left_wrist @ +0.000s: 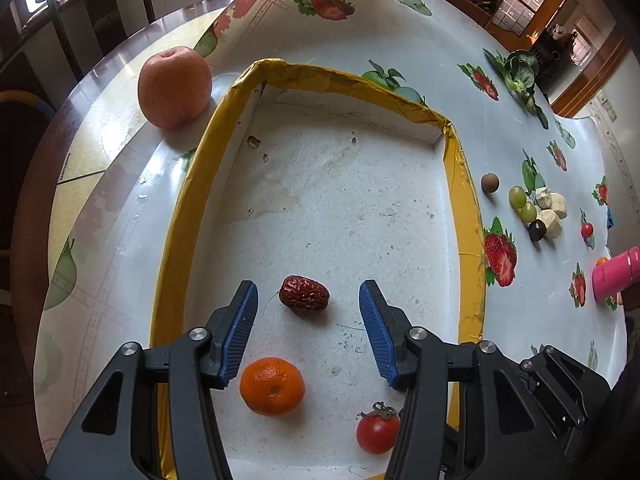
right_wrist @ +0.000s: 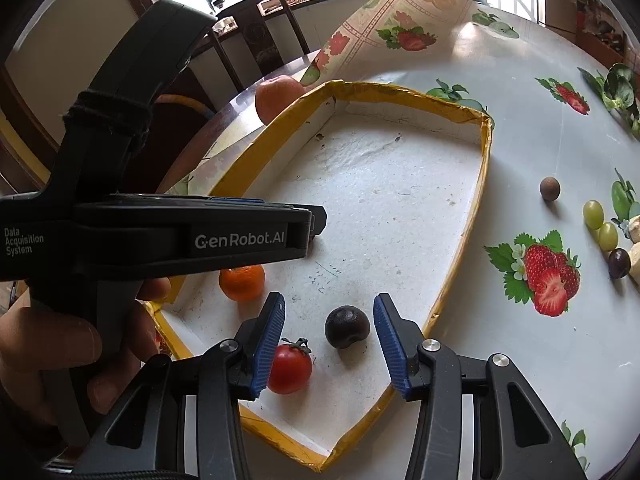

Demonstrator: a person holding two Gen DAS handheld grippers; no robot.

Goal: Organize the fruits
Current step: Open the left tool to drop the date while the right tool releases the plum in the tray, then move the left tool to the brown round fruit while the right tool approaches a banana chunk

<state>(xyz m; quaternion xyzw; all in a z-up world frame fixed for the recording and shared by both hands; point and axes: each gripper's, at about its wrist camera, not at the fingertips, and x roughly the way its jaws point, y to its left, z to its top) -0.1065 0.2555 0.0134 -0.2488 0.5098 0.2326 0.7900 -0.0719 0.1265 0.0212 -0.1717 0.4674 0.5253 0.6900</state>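
Note:
A shallow white tray with a yellow rim [left_wrist: 188,208] [right_wrist: 482,184] lies on the table. In it are a red date [left_wrist: 304,293], a mandarin [left_wrist: 272,386] [right_wrist: 242,282], a cherry tomato [left_wrist: 377,432] [right_wrist: 289,367] and a dark round fruit [right_wrist: 346,327]. My left gripper [left_wrist: 308,298] is open over the tray, with the date lying between its fingertips. My right gripper [right_wrist: 329,316] is open, with the dark fruit between its fingertips. The left gripper's body [right_wrist: 200,236] hides the date in the right wrist view.
A large apple [left_wrist: 175,87] [right_wrist: 278,98] stands outside the tray's far left corner. To the tray's right lie a brown longan [left_wrist: 489,183] [right_wrist: 549,189], green grapes [left_wrist: 522,202] [right_wrist: 600,224], a dark grape [left_wrist: 537,230] [right_wrist: 619,263], pale chunks [left_wrist: 552,210], a small tomato [left_wrist: 587,229] and a pink bottle [left_wrist: 616,276].

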